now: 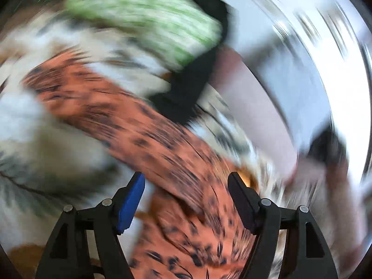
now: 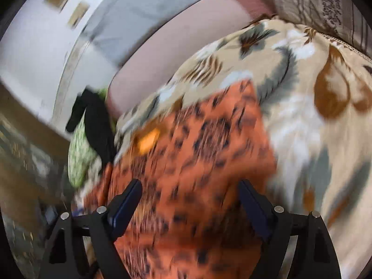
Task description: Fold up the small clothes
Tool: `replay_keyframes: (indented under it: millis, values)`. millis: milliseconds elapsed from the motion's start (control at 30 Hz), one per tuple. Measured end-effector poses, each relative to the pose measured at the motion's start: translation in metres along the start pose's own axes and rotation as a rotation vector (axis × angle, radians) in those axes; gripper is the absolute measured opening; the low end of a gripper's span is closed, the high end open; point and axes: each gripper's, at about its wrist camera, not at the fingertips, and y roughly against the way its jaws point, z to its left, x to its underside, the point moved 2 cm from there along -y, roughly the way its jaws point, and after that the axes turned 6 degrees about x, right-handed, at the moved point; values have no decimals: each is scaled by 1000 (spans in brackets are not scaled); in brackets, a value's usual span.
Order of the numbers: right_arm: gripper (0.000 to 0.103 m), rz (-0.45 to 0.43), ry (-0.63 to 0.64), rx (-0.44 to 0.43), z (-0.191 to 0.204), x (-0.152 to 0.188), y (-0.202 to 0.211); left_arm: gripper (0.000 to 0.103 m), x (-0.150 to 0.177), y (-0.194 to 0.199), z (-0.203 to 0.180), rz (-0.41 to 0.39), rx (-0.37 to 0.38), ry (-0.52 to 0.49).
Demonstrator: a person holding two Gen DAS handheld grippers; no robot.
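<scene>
Orange spotted garment (image 2: 200, 139) lies flat on the floral blanket (image 2: 313, 107) that covers the bed; seen from the right wrist, its far edge stops well short of the blanket's far edge, and its near part runs under the tool toward the camera

Right gripper (image 2: 190, 186): fingers spread wide, nothing pinched. The garment shows in the gap between the two pads, which stand clear of each other, one on each side of the cloth. Whether the pad tips touch the fabric, cannot tell – frame is smeared

Left gripper (image 1: 186, 179): also spread wide, nothing between the pads but the view of the orange spotted garment (image 1: 148, 130) below. Blue pad (image 1: 130, 204) on the left finger, black pad on the right. The cloth runs as a diagonal band from upper left down through the gap to the bottom edge of the view. Heavy blur here; contact with the cloth cannot be told

Toward the blanket's left edge, right wrist view: a green-and-white patterned cloth (image 2: 80, 155) with a black garment (image 2: 95, 121) lying over it, both just beside the orange piece's corner. Same pair shows in the left wrist view, green-and-white patterned cloth (image 1: 148, 21) and black garment (image 1: 188, 88), beyond the orange band

Pink sheet (image 2: 167, 53) lies past the blanket's far edge
</scene>
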Motion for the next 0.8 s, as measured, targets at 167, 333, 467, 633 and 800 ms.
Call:
replay_keyframes:
  millis: [167, 333, 467, 633, 800]
  values:
    - [86, 31, -45, -13, -3, 27, -10, 74, -49, -5, 75, -31, 28, 301]
    - [86, 7, -69, -12, -15, 27, -7, 73, -52, -20, 101, -34, 34, 415]
    - [86, -1, -69, -6, -19, 27, -7, 53, -59, -26, 110, -74, 5, 436]
    - [86, -9, -56, 0, -17, 26, -9, 4, -71, -30, 113, -75, -114, 447]
    - [86, -19, -72, -11, -20, 26, -8, 4, -77, -17, -37, -176, -258, -147]
